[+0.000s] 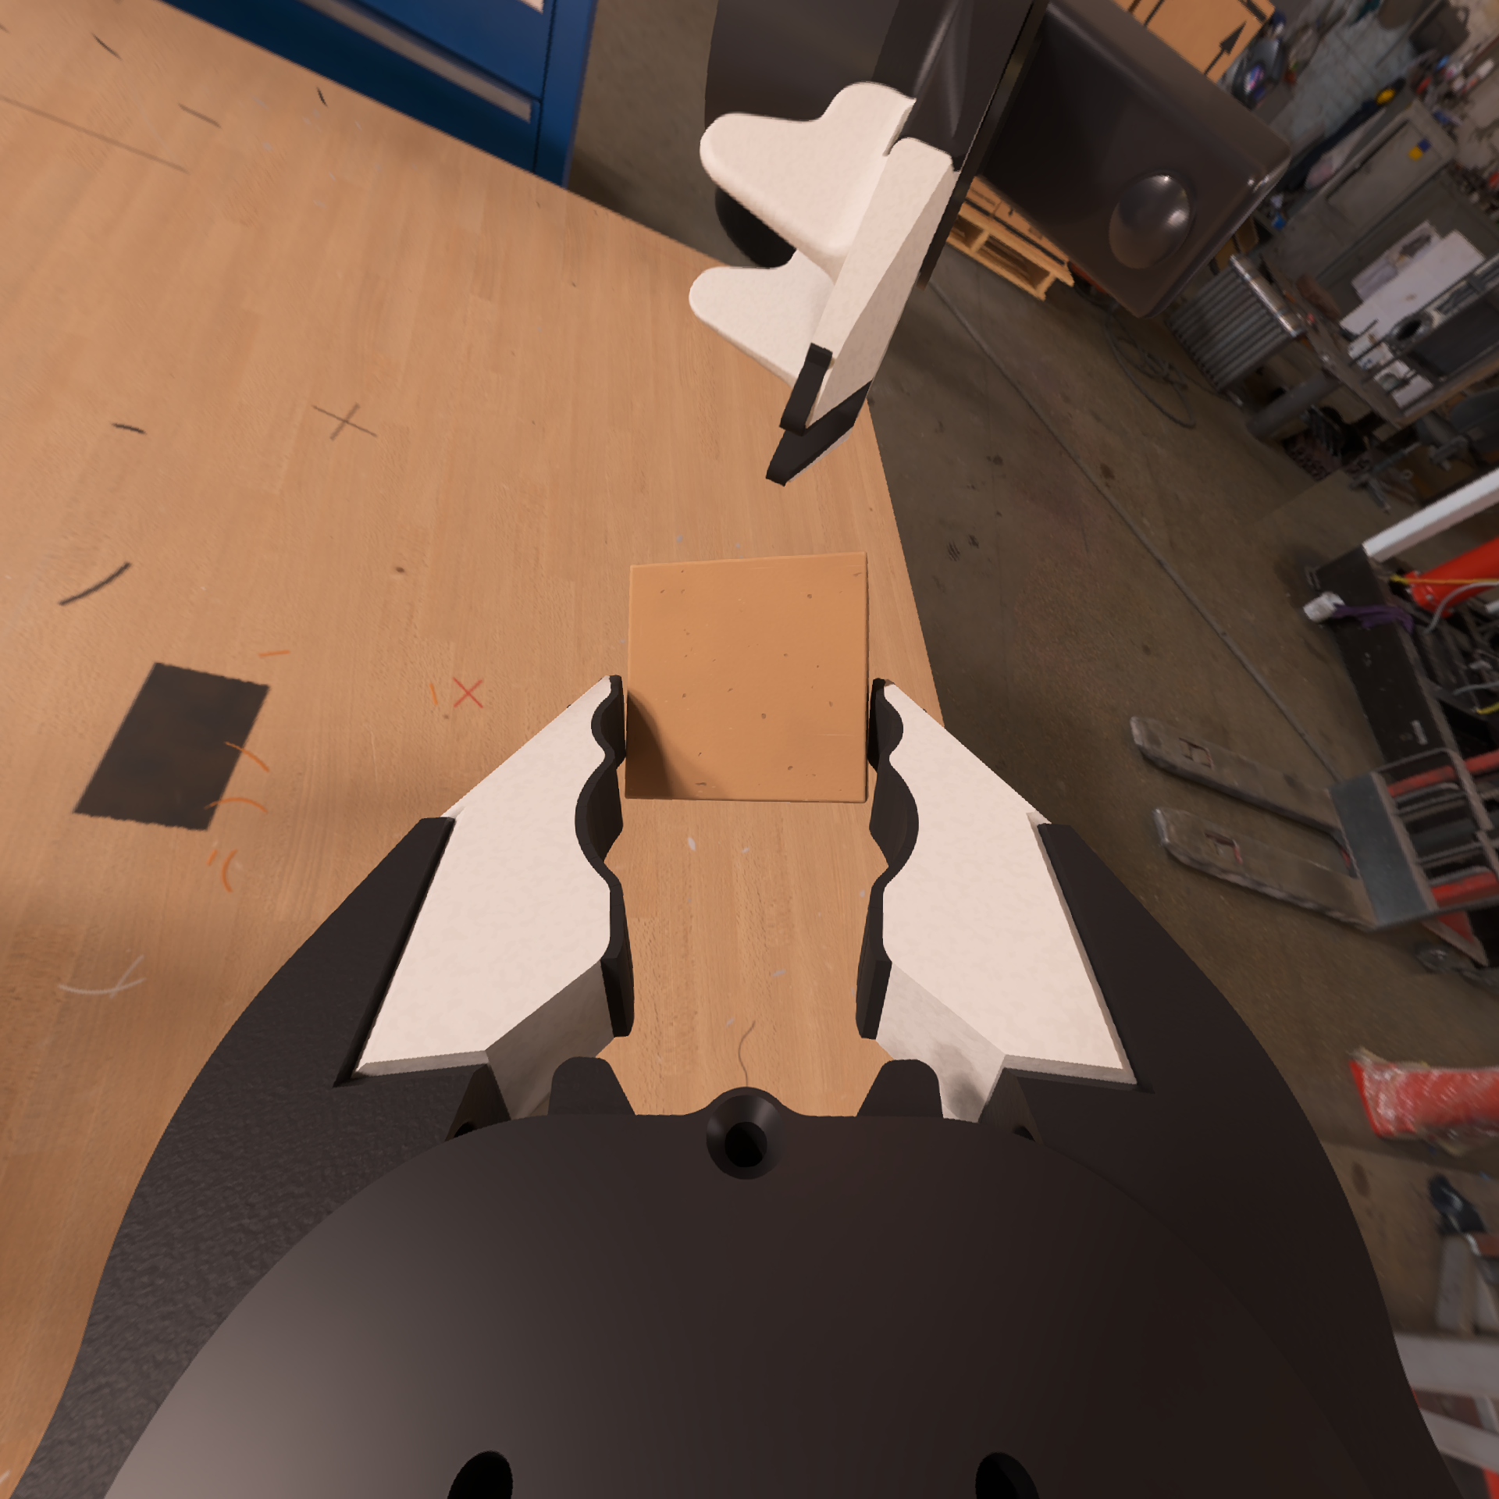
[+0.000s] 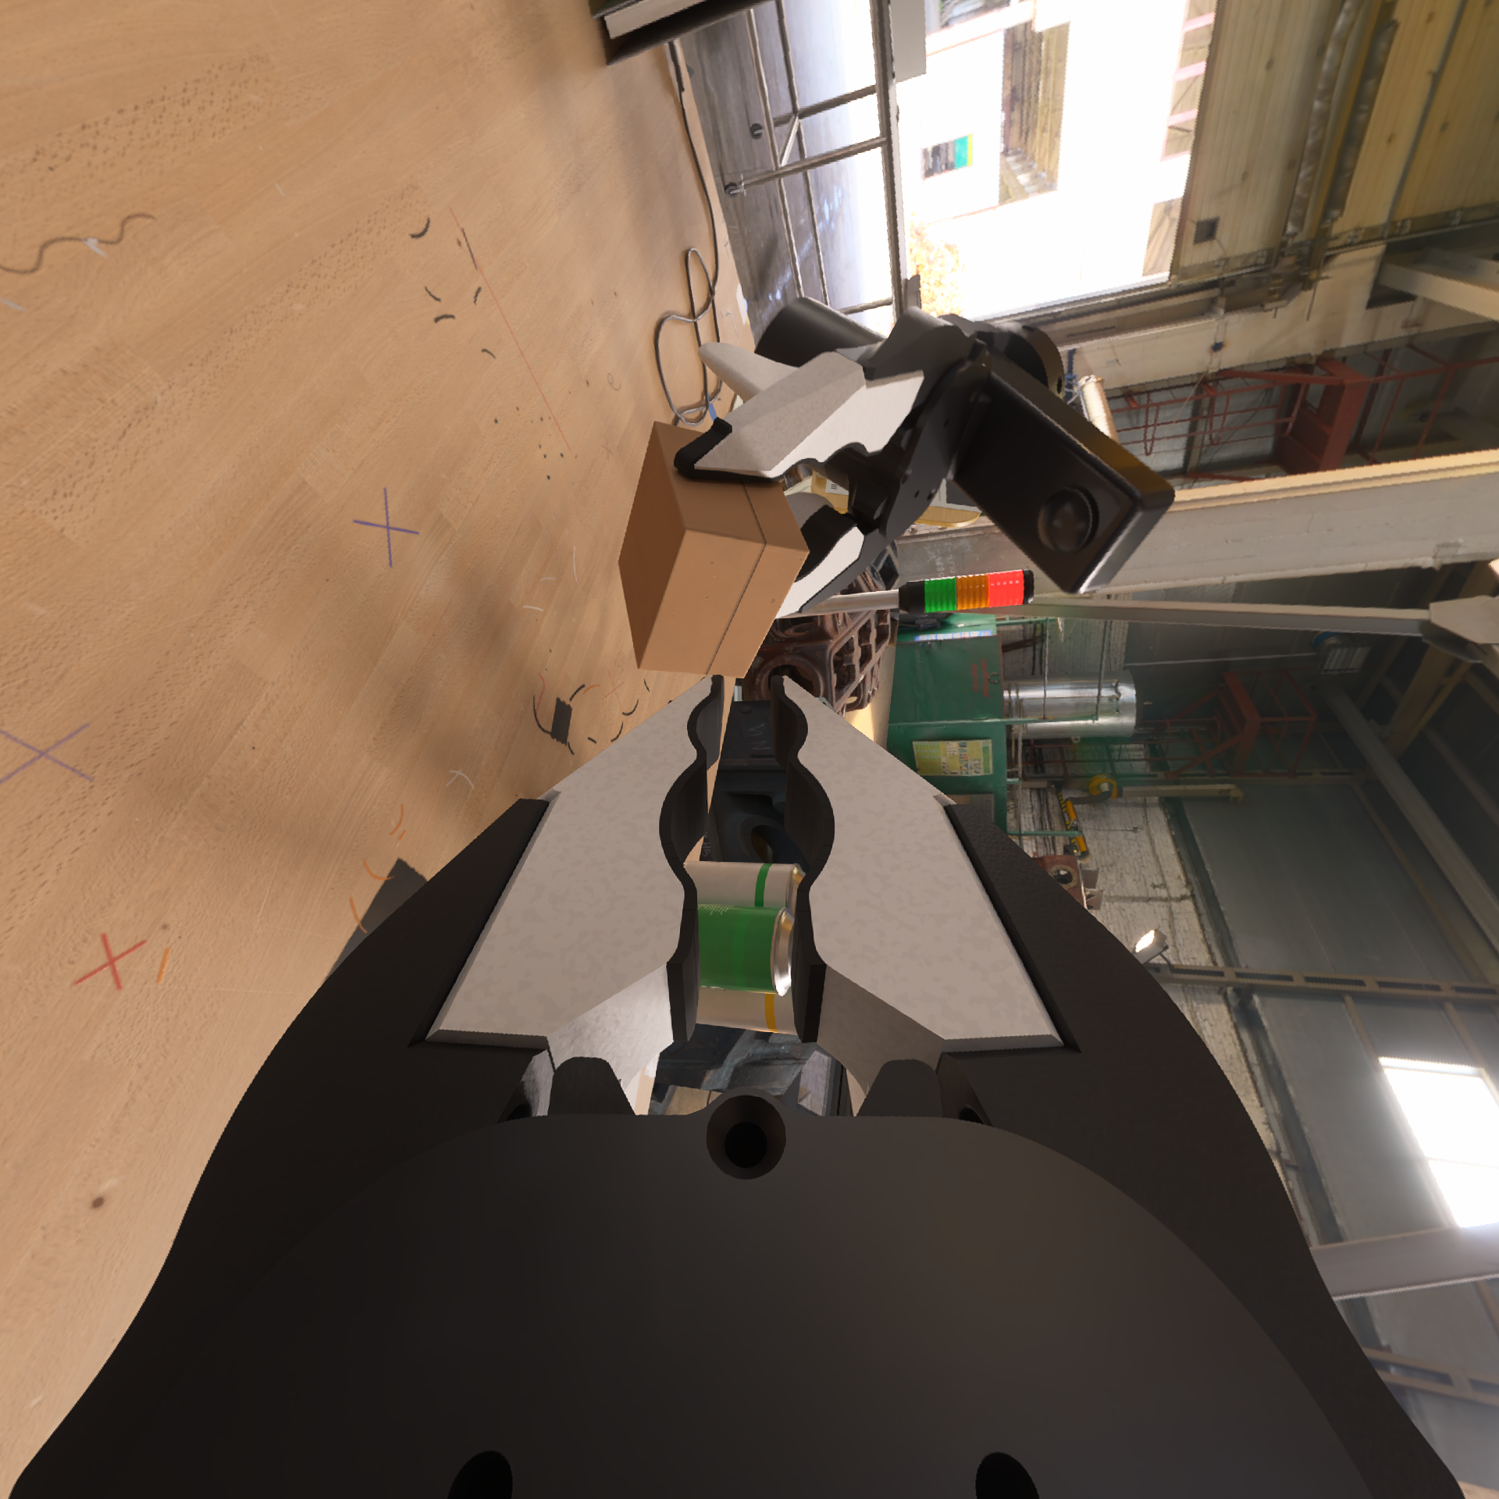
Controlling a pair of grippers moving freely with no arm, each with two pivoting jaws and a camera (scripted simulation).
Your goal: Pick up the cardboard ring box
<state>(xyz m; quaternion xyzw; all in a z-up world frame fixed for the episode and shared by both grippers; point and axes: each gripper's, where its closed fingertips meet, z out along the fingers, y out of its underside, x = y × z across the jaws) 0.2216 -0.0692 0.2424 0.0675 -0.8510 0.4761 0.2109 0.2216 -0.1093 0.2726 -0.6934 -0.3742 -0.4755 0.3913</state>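
Observation:
The cardboard ring box [image 1: 746,677] is a plain brown cube close to the right edge of the wooden table [image 1: 324,324]. My left gripper [image 1: 746,697] is shut on it, with one black pad against each side. In the right wrist view the box [image 2: 697,560] shows a seam around its middle and seems to hang a little above the table, held by the left gripper [image 2: 750,519]. My right gripper [image 2: 746,689] is empty, its jaws almost together. It hovers beyond the box in the left wrist view [image 1: 799,430], apart from it.
The table edge [image 1: 900,568] runs just right of the box, with workshop floor below. A blue cabinet [image 1: 454,73] stands past the far side. A black patch [image 1: 174,746] marks the table. Drink cans [image 2: 742,945] show far off through the right gripper's finger gap.

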